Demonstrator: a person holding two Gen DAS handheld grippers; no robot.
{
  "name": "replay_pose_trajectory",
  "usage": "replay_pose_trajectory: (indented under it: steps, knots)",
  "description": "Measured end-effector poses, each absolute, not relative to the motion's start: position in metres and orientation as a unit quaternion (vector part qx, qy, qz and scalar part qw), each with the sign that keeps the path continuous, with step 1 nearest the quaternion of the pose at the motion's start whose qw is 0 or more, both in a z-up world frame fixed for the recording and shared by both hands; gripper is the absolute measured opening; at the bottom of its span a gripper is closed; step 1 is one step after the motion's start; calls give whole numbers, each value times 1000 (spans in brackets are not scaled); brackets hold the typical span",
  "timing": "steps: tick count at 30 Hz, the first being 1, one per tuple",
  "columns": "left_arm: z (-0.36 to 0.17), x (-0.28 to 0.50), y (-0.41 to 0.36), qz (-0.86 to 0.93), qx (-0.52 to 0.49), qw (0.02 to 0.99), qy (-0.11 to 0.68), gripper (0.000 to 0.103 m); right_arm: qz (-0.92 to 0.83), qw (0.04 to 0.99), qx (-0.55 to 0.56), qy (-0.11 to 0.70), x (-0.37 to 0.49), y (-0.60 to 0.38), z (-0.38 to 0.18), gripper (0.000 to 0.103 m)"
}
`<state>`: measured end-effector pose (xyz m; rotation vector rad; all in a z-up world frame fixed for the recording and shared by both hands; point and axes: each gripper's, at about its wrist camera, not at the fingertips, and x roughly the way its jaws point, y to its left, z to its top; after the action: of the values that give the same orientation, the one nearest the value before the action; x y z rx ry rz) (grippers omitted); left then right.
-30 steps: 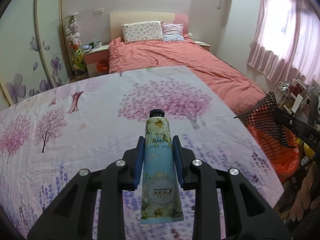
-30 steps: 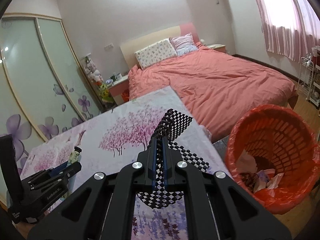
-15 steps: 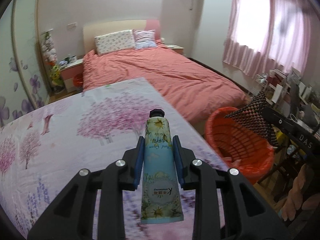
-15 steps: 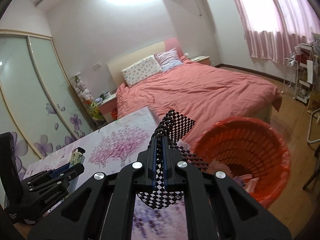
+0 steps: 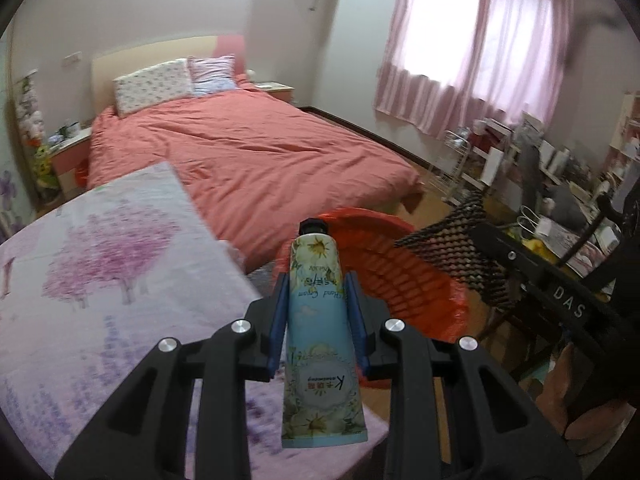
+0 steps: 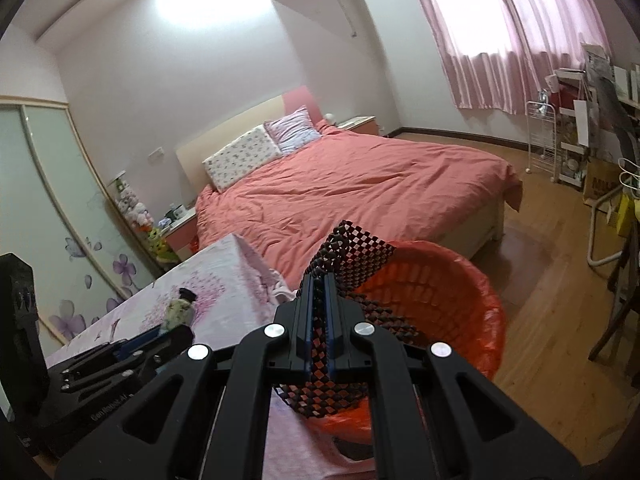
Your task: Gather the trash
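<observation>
My left gripper (image 5: 316,284) is shut on a floral hand cream tube (image 5: 318,320) with a black cap, held at the table's corner and pointing at the orange trash basket (image 5: 404,276). My right gripper (image 6: 319,280) is shut on a black mesh mat (image 6: 352,256) and holds it over the near rim of the basket (image 6: 448,292). The mat (image 5: 452,248) and the right gripper also show at the right of the left wrist view. The left gripper with the tube (image 6: 178,312) shows at the lower left of the right wrist view.
A table with a pink tree-print cloth (image 5: 100,280) lies to the left. A bed with a salmon cover (image 5: 248,156) stands behind the basket. Cluttered shelves and a white rack (image 6: 560,148) line the right wall by the pink curtains. Wood floor (image 6: 552,300) surrounds the basket.
Both grippers have swung right, away from the table and toward the orange basket. The basket now sits directly ahead of both. Each still holds its item.
</observation>
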<state>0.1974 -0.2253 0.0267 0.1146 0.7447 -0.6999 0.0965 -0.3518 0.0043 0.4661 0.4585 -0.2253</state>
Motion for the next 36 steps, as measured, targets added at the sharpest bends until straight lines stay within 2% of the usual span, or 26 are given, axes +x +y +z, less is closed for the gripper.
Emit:
replay_pose_trajectory:
  steps: [11, 13, 16, 17, 19, 23, 24, 26, 27, 29, 31, 34, 36]
  knots:
    - [-6, 212, -287, -349, 77, 856, 373, 29, -112, 930, 262, 232, 106, -392, -13, 6]
    - [-11, 217, -290, -345, 77, 856, 377, 38, -109, 928, 266, 238, 109, -397, -17, 8]
    - [-19, 226, -289, -328, 83, 861, 380, 44, -113, 923, 272, 249, 114, -405, -25, 19]
    - [-20, 228, -287, -321, 85, 863, 381, 45, -114, 922, 273, 250, 112, -407, -26, 27]
    - [-23, 232, -281, -307, 86, 867, 383, 45, -118, 921, 273, 251, 107, -409, -28, 34]
    - [-24, 234, -256, -281, 80, 877, 380, 46, -134, 925, 252, 250, 94, -400, -25, 55]
    - [-23, 232, -249, -277, 80, 881, 376, 49, -139, 929, 239, 246, 88, -393, -22, 60]
    - [-19, 224, -230, -266, 79, 890, 363, 55, -152, 938, 207, 233, 78, -376, -13, 77]
    - [-15, 219, -222, -262, 79, 893, 356, 61, -157, 941, 194, 228, 75, -372, -10, 81]
    - [-8, 207, -201, -250, 76, 904, 339, 69, -171, 949, 161, 212, 65, -355, -2, 96]
    - [0, 194, -179, -237, 67, 913, 326, 81, -191, 954, 125, 194, 52, -333, 7, 101]
    - [10, 174, -154, -220, 60, 923, 309, 93, -206, 958, 78, 183, 37, -303, 12, 101]
    - [15, 156, -132, -205, 60, 932, 294, 97, -203, 960, 59, 184, 31, -289, 15, 101]
